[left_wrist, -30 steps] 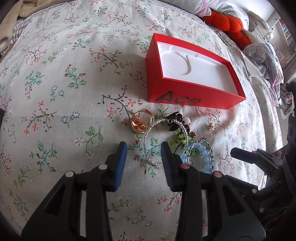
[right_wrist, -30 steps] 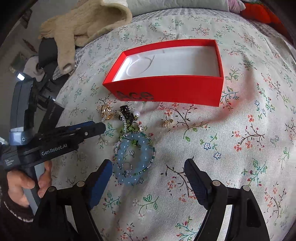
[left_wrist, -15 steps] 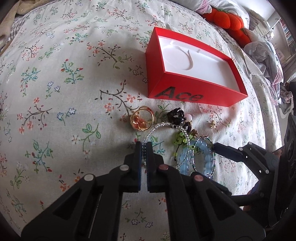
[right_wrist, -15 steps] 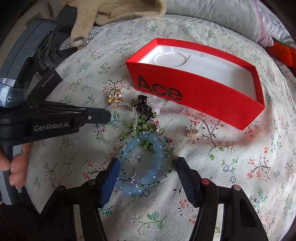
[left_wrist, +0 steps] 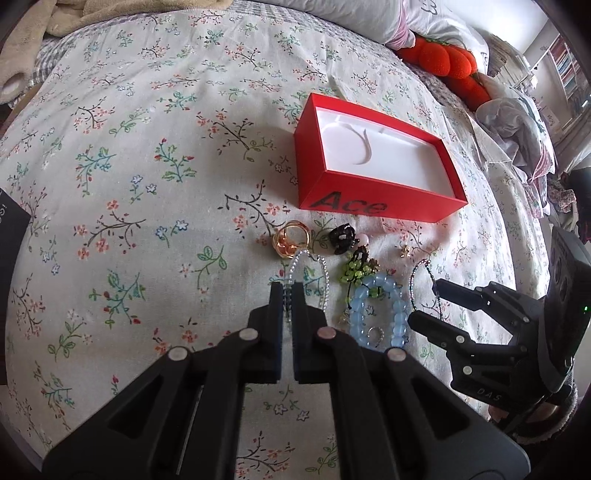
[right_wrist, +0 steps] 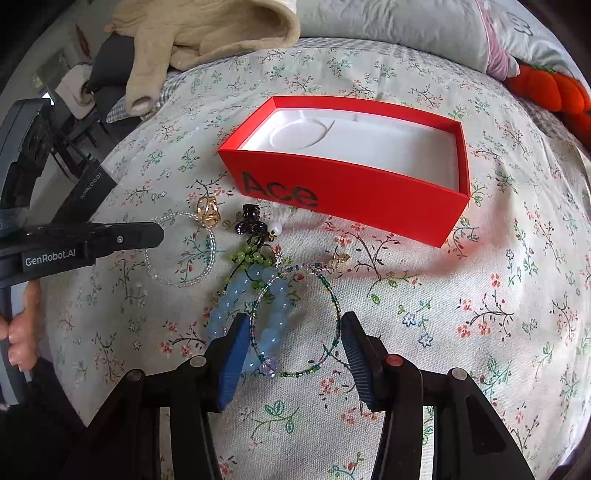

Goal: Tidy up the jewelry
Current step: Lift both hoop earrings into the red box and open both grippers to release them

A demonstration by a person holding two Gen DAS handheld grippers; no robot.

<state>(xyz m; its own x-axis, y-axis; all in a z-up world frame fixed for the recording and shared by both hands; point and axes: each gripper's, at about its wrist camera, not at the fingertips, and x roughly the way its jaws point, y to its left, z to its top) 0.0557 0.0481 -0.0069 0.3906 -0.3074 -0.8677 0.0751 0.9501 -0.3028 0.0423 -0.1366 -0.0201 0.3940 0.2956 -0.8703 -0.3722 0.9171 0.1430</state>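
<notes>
An open red "Ace" box (left_wrist: 369, 201) (right_wrist: 347, 195) with a white insert lies on the floral bedspread. In front of it lie a gold ring (left_wrist: 290, 240), a black charm (left_wrist: 342, 238), a green beaded piece (left_wrist: 352, 271), a small gold earring (left_wrist: 405, 252), a pale blue bead bracelet (left_wrist: 380, 310) (right_wrist: 236, 295) and a thin multicoloured bead bracelet (right_wrist: 334, 302). My left gripper (left_wrist: 289, 295) is shut on a clear bead bracelet (left_wrist: 312, 273) (right_wrist: 184, 251). My right gripper (right_wrist: 291, 347) is open, its fingers either side of the thin bracelet.
A beige plush blanket (right_wrist: 192, 40) lies at the far left of the bed. Pillows (right_wrist: 406, 29) and an orange plush toy (left_wrist: 450, 62) (right_wrist: 554, 92) lie at the back right. Crumpled clothes (left_wrist: 517, 133) lie at the right edge.
My left gripper closed on the clear bead bracelet and pinched it into a narrow loop. My right gripper moved forward and narrowed; the thin bracelet now lies apart from the blue one.
</notes>
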